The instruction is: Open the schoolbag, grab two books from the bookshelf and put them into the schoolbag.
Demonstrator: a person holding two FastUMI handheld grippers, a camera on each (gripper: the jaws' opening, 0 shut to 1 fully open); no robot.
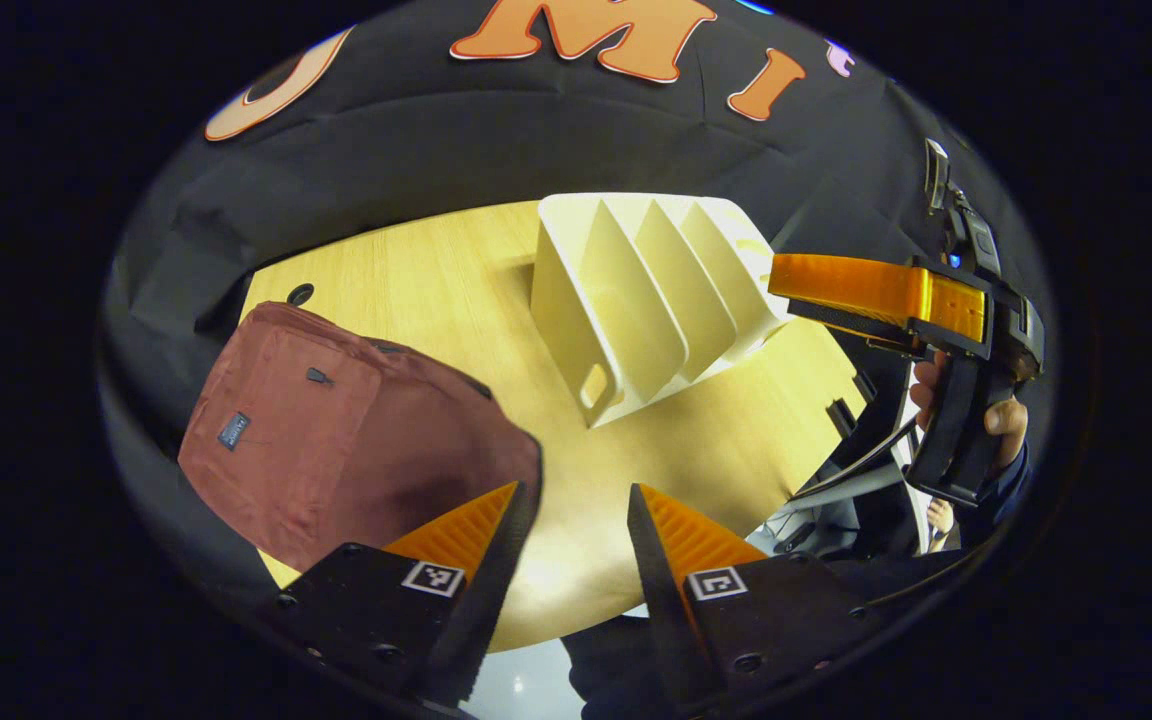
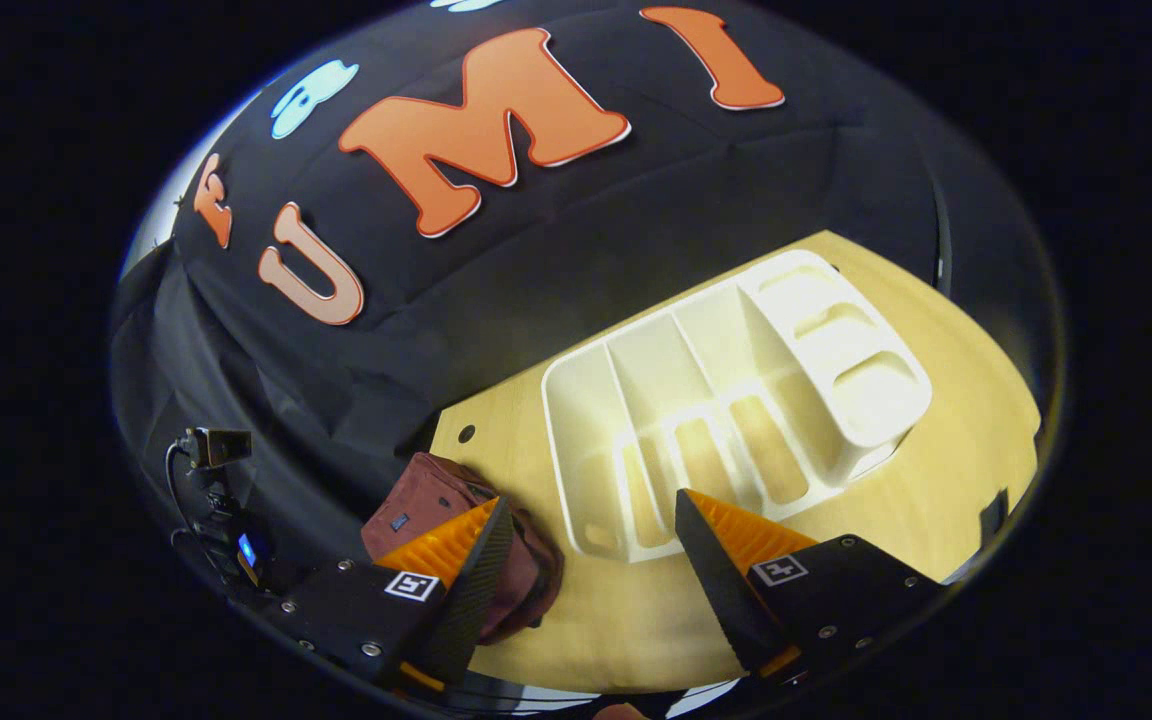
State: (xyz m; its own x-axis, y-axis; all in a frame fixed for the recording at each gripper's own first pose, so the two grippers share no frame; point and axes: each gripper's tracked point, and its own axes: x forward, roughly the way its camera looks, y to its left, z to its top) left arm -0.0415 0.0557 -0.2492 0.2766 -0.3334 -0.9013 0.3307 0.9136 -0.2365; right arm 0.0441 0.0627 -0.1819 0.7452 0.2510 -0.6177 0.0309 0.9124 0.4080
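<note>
Left gripper spread wide, holding nothing, above the table edge. Right gripper also spread, empty, hovering over the shelf's near edge. One shelf, white, four slots, mid-table. One bag, maroon, lies left of the shelf, apart from it, partly behind the left finger. A hand holds the right gripper, right of the shelf.

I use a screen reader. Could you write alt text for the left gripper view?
The left gripper hangs open above a wooden table, holding nothing. A dark red schoolbag lies to its left, a white slotted bookshelf stands beyond, and a hand holds the right gripper at right.
</note>
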